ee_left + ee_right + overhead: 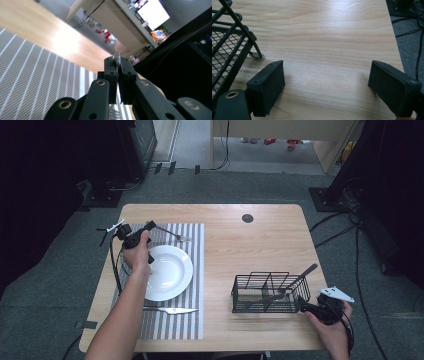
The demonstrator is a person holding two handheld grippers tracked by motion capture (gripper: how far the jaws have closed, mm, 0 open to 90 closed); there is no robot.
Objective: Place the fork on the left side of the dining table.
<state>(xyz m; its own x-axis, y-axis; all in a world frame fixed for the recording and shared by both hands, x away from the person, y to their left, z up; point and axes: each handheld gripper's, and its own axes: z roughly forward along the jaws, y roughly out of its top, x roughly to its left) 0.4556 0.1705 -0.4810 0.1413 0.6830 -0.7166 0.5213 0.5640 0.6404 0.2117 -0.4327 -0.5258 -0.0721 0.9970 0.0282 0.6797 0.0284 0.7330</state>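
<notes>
Wide-apart tongs point(325, 87) over bare table point(332, 37), beside wire basket point(227, 47)

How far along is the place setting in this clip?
Done: plate on the striped mat, knife beside it. In hand: the left tool grips a fork over the mat's far edge. Left: laying it down; one utensil remains in the wire caddy.

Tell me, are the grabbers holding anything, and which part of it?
The left gripper pinches a fork by the end of its handle, above the striped placemat. The right gripper is open beside the wire basket, holding nothing.
</notes>
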